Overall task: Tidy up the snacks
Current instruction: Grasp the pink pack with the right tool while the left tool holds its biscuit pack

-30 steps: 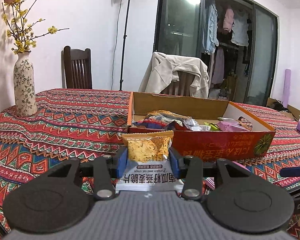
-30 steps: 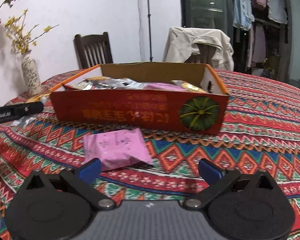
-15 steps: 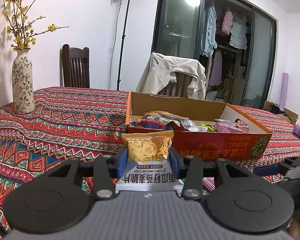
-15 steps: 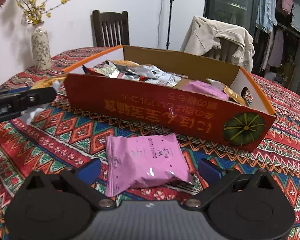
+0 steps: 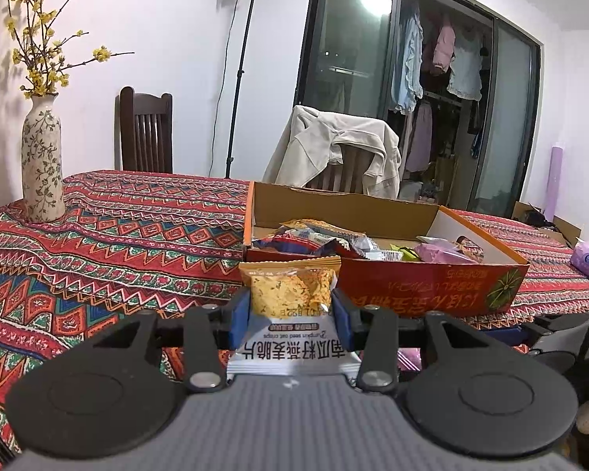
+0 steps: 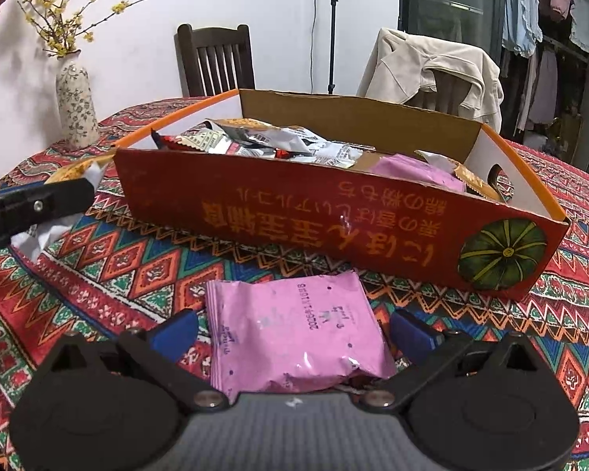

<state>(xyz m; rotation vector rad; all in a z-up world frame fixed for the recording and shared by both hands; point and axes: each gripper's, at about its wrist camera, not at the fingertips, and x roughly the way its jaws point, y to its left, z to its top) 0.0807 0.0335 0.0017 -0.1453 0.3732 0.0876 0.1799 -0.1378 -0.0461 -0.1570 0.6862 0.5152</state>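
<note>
My left gripper (image 5: 290, 314) is shut on a white and orange oat crisp packet (image 5: 290, 298), held above the tablecloth just in front of the red cardboard box (image 5: 432, 286). That box (image 6: 333, 216) holds several snack packets. A pink snack packet (image 6: 294, 333) lies flat on the cloth in front of the box. My right gripper (image 6: 292, 331) is open, with its blue pads on either side of the pink packet and gaps between pads and packet. The left gripper with its packet shows at the left edge of the right wrist view (image 6: 35, 204).
A patterned red tablecloth (image 5: 117, 235) covers the table. A flowered vase (image 5: 42, 165) with yellow blossoms stands at the far left. Two chairs stand behind the table, one draped with a beige jacket (image 5: 333, 149). A purple tissue pack (image 5: 587, 255) lies at the right.
The right gripper has moved forward to the pink packet, which now lies between its open fingers. The left gripper has kept still with its packet.
</note>
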